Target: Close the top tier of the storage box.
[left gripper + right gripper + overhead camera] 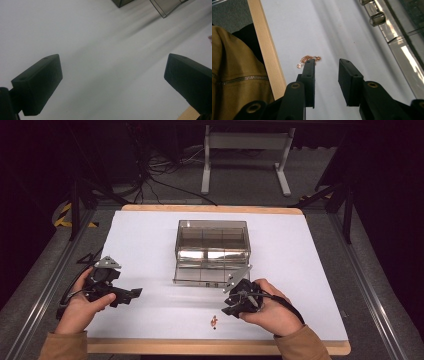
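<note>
The right gripper (325,72), fingers spread, seems to be closing in on the small copper chain (310,59) lying near the bench's (300,245) near edge, before the clear drawer box (212,251); next it must straddle and pinch it, while the left gripper (112,82) waits wide open.

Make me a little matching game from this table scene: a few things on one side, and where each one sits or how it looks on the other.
Things:
1. clear box
2. small chain
3. left gripper
4. right gripper

Descriptions:
A. copper-coloured, lying near the table's front edge
B. at the table's left side, jaws wide open, pointing toward the middle
C. mid-table, drawer pulled out at its front
D. just behind the chain, jaws open

Pairs: 1-C, 2-A, 3-B, 4-D
</note>
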